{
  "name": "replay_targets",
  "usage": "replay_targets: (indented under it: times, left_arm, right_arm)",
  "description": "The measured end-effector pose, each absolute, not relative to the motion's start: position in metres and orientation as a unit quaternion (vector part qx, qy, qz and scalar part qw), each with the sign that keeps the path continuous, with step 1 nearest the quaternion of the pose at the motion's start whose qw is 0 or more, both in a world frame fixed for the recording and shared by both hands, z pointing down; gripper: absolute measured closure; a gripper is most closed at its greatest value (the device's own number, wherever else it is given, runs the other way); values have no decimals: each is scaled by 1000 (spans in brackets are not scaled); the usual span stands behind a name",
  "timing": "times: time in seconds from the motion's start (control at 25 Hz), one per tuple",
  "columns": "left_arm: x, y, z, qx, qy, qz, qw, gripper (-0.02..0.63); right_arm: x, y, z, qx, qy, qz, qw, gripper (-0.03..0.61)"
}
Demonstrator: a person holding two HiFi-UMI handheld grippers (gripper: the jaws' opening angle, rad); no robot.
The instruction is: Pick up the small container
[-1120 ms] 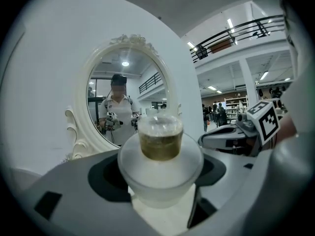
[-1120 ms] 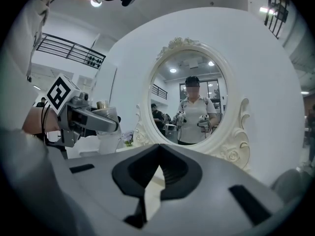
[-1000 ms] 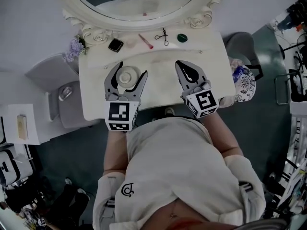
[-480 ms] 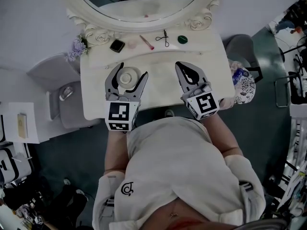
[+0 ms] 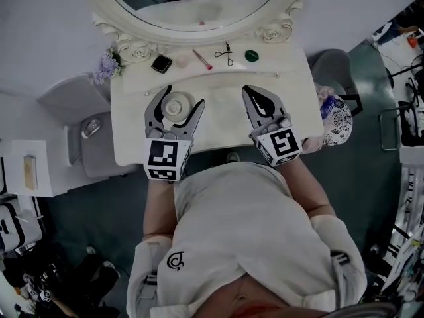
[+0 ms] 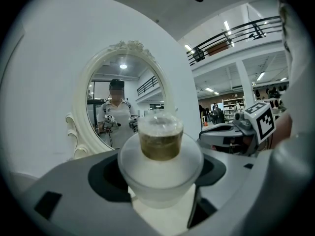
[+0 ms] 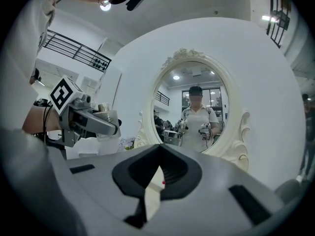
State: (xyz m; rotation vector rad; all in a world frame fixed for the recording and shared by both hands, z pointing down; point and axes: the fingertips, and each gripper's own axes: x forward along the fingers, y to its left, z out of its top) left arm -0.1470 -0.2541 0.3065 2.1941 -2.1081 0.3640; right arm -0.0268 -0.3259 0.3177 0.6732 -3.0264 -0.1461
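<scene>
The small container (image 5: 175, 106), a frosted white jar with a clear lid over a brownish filling, sits between the jaws of my left gripper (image 5: 182, 97) over the cream vanity table (image 5: 218, 121). In the left gripper view the small container (image 6: 160, 154) fills the gap, and both jaws close against its sides. My right gripper (image 5: 256, 93) rests over the table's right half with its tips together and nothing between them. The right gripper view shows my right gripper (image 7: 158, 148) shut, with the left gripper and its jar (image 7: 105, 115) off to the left.
Along the table's back edge lie a black compact (image 5: 159, 63), a pink stick (image 5: 202, 58), small scissors (image 5: 224, 50) and a green lid (image 5: 251, 55). An oval mirror (image 5: 199, 28) stands behind, with purple flowers (image 5: 103, 67) at its left. A grey seat (image 5: 79, 111) stands left, a patterned bag (image 5: 336, 114) right.
</scene>
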Motion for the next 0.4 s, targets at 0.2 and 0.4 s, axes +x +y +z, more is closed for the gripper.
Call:
replay_targets:
  times: [0.2,0.4]
  left_arm:
    - [-143,-259,309,717,-685,121,38,262]
    - [-144,-261,316,717,-685,122,45,262]
  right_arm:
    - [-27,-326,319,215,-975,-48,16,575]
    - [-28,-328,319,215,-975,-53,15,575]
